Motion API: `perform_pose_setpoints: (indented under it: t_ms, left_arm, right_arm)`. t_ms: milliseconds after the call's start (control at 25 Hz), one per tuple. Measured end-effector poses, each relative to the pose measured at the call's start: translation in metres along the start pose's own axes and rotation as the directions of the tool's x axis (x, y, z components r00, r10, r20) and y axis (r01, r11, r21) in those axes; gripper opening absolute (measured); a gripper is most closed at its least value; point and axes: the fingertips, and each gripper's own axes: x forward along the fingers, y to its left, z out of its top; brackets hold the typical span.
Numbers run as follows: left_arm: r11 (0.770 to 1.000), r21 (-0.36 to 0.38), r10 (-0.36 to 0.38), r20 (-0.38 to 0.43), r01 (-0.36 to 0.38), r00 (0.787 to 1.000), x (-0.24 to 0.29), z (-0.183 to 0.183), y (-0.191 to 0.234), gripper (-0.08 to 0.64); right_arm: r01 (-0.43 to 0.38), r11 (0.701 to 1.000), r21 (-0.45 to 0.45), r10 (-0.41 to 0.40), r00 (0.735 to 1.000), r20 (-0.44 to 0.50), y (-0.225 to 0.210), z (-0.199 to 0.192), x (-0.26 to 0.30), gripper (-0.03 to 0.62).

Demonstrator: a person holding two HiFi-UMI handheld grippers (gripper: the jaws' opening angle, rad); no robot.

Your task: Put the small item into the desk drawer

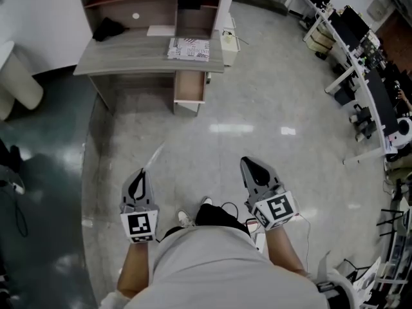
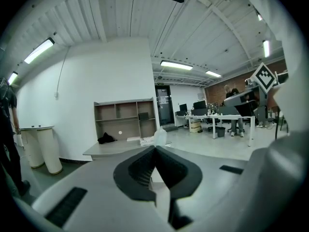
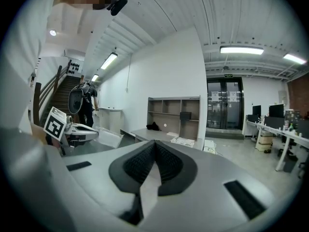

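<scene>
The grey wooden desk (image 1: 122,53) stands far ahead across the floor, with a shelf unit on top. Its drawer (image 1: 190,86) under the right end is pulled open. On the desktop lie a black item (image 1: 107,28) and a printed white sheet (image 1: 188,48); a small white round thing (image 1: 135,16) sits in the shelf. My left gripper (image 1: 137,177) and right gripper (image 1: 250,165) are held side by side low over the floor, well short of the desk. Both are shut, with nothing between the jaws. The desk (image 2: 113,149) also shows beyond the left gripper (image 2: 154,149) and the desk (image 3: 154,134) beyond the right gripper (image 3: 154,144).
A white cylindrical stand (image 1: 16,76) is at the left wall. A white box (image 1: 228,44) sits right of the desk. Rows of office desks (image 1: 360,76) with monitors and chairs fill the right side. A person (image 3: 87,105) stands by stairs to the left.
</scene>
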Motion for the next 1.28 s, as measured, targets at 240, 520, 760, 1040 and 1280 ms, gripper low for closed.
perform_pose_setpoints:
  t_ms: [240, 520, 760, 1040, 1280]
  left_arm:
    - [1.000, 0.002, -0.011, 0.001, 0.011, 1.000, 0.023, -0.005, -0.001, 0.018]
    - [1.000, 0.021, 0.015, -0.039, -0.015, 0.999, 0.084, 0.002, 0.001, 0.018]
    - [0.998, 0.051, 0.026, -0.023, -0.025, 0.999, 0.175, 0.044, -0.006, 0.018]
    - [0.996, 0.065, 0.060, -0.050, -0.057, 0.997, 0.266, 0.077, -0.028, 0.018]
    - [0.991, 0.070, 0.115, -0.038, -0.112, 0.993, 0.314, 0.098, -0.032, 0.018]
  right_arm:
    - [0.015, 1.000, 0.015, -0.015, 1.000, -0.001, -0.018, -0.009, 0.020, 0.023]
    - [-0.020, 0.999, 0.046, 0.019, 1.000, 0.021, -0.069, -0.010, 0.080, 0.023]
    - [-0.045, 0.998, 0.053, 0.042, 0.997, 0.058, -0.149, 0.009, 0.143, 0.023]
    - [-0.089, 0.992, 0.091, 0.082, 0.994, 0.072, -0.242, 0.013, 0.194, 0.023]
    - [-0.148, 0.985, 0.092, 0.141, 0.987, 0.083, -0.292, 0.015, 0.241, 0.023]
